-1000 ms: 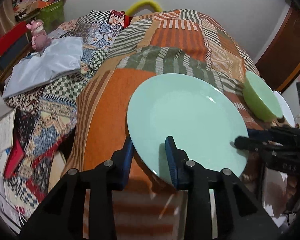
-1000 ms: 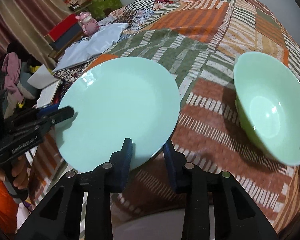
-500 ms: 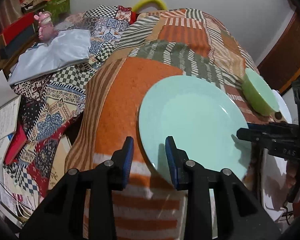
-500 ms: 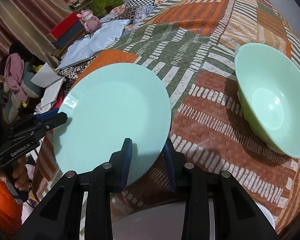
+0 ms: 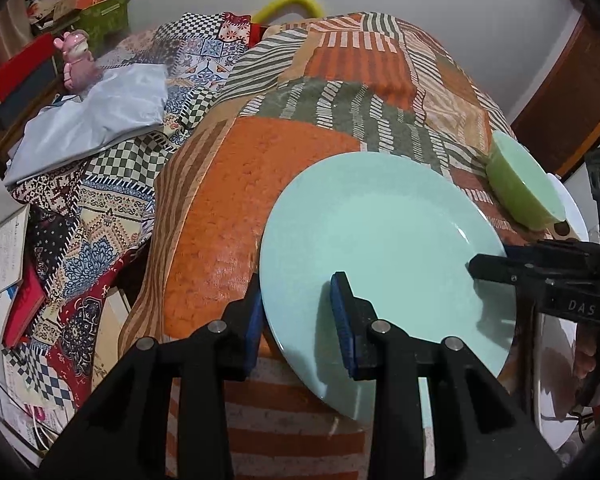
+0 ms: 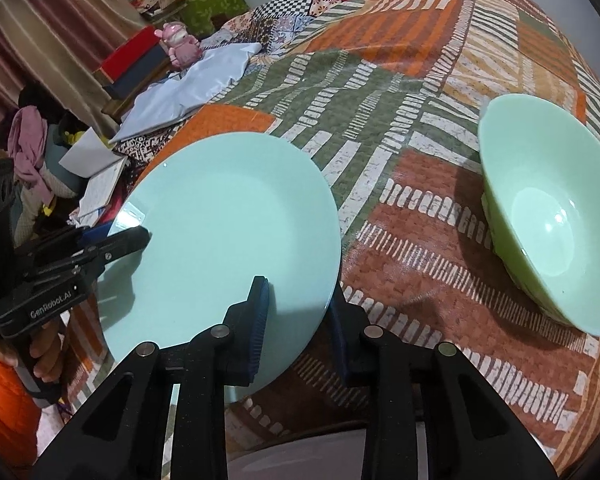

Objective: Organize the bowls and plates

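A mint green plate point(image 5: 380, 240) point(image 6: 228, 224) hangs tilted just above the patchwork bedspread point(image 5: 228, 208), held at two sides. My left gripper point(image 5: 298, 320) is shut on its near left rim, one pad on top and one beneath. My right gripper point(image 6: 300, 324) has the opposite rim between its pads, and its jaws are closing on it. Each gripper shows in the other's view: the right gripper point(image 5: 488, 268) at the plate's right edge, the left gripper point(image 6: 140, 236) at its left edge. A green bowl point(image 6: 548, 216) point(image 5: 520, 184) stands upright on the bedspread to the right.
A white plate point(image 5: 560, 400) point(image 6: 320, 456) lies below the bed's near edge. A grey cloth point(image 5: 96, 120), a pink toy point(image 5: 78, 64), boxes and open books crowd the left side. A wooden door point(image 5: 572, 112) stands at the far right. A hand in an orange sleeve point(image 6: 4, 392) holds the left gripper.
The plate sits slightly lower and deeper between the right gripper's fingers, which have drawn a little closer together. The left gripper keeps its hold; the bowl has not moved.
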Demonstrator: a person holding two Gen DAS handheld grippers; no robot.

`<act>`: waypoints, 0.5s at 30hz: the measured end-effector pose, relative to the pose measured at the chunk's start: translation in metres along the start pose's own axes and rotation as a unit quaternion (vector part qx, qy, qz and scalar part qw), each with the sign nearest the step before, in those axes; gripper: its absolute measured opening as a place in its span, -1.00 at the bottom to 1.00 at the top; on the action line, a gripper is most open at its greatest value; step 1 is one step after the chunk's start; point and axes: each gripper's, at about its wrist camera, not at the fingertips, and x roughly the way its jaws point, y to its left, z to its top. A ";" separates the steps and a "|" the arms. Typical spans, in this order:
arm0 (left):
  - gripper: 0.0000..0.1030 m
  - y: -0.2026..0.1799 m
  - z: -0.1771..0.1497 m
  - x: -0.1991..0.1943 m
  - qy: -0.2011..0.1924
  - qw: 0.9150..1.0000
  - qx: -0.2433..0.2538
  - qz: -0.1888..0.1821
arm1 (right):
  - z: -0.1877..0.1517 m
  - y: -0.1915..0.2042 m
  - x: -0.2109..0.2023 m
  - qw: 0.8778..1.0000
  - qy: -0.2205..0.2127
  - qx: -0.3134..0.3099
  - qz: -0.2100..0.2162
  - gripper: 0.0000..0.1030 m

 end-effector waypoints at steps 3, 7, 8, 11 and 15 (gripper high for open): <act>-0.38 -0.005 -0.004 -0.010 -0.006 1.000 0.001 0.001 | -0.003 0.000 -0.009 1.000 -0.010 0.003 -0.001 -0.50; -0.38 -0.013 -0.009 -0.023 -0.014 1.000 0.004 -0.003 | -0.007 0.001 -0.023 1.000 -0.027 0.005 -0.001 -0.50; -0.38 -0.015 -0.010 -0.027 -0.018 1.000 0.004 -0.003 | -0.008 0.001 -0.026 1.000 -0.031 0.005 -0.001 -0.50; -0.38 -0.021 -0.011 -0.039 -0.028 1.000 0.004 -0.003 | -0.013 0.002 -0.038 0.999 -0.044 0.003 -0.002 -0.50; -0.38 -0.031 -0.013 -0.054 -0.039 0.999 0.006 -0.006 | -0.018 0.003 -0.053 0.998 -0.061 0.000 -0.005 -0.50</act>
